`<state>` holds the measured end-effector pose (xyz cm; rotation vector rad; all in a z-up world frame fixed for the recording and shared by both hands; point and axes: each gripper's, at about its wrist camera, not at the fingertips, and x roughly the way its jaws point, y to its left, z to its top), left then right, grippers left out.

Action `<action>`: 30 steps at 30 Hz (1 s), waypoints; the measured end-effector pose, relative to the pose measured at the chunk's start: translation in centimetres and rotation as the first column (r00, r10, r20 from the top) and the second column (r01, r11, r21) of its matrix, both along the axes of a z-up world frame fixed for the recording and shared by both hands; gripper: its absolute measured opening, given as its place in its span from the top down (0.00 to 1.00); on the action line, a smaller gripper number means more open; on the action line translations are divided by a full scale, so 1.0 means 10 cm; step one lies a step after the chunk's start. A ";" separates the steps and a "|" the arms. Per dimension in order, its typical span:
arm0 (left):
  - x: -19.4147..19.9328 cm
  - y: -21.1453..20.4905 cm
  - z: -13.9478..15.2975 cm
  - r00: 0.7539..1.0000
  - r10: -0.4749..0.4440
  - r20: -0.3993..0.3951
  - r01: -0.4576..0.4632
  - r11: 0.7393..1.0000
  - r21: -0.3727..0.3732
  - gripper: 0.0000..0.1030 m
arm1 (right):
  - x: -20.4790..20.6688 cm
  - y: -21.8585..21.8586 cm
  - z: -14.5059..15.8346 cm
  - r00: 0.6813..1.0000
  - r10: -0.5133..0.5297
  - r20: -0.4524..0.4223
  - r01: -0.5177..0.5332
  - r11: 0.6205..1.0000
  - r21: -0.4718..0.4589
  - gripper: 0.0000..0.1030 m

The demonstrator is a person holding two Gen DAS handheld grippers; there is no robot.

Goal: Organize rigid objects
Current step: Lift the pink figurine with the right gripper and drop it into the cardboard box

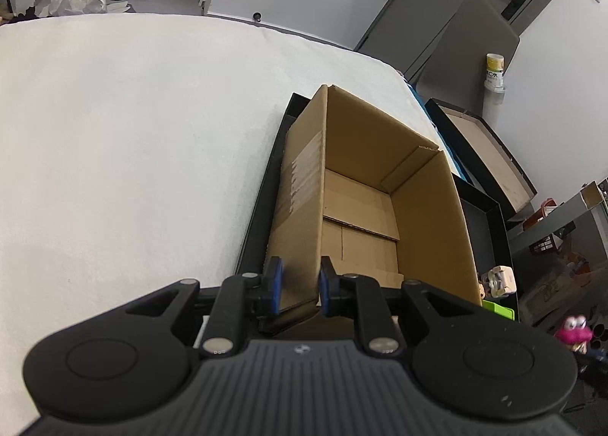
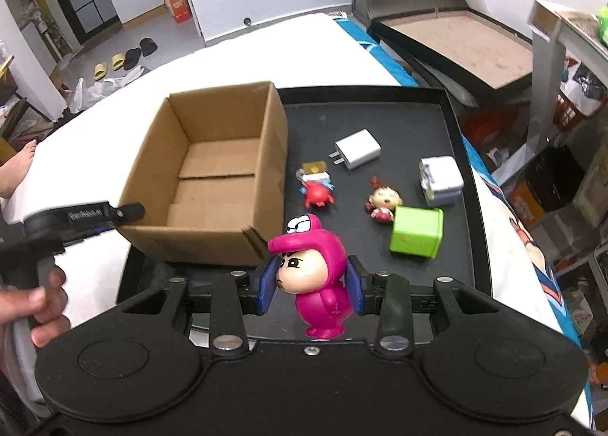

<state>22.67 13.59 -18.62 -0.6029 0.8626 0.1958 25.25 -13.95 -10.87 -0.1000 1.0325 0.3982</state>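
Pink figurine (image 2: 317,276) clamped upright between right gripper (image 2: 311,286) pads, above black tray (image 2: 461,155), beside cardboard box (image 2: 212,174). Left gripper (image 1: 298,286) pinching box wall. Writing on left gripper unreadable.

In the left wrist view, the cardboard box (image 1: 364,208) hides most of the black tray (image 1: 262,185). The pink figurine (image 1: 575,333) at the right edge is blurred, and the pale figurine (image 1: 497,281) is half hidden behind the box's near right corner.
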 end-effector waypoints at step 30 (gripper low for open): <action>-0.01 0.13 -0.10 1.000 -0.021 0.013 0.021 0.998 -0.057 0.82 | 0.37 0.97 0.17 0.992 0.115 0.049 -0.115 0.993 0.000 0.63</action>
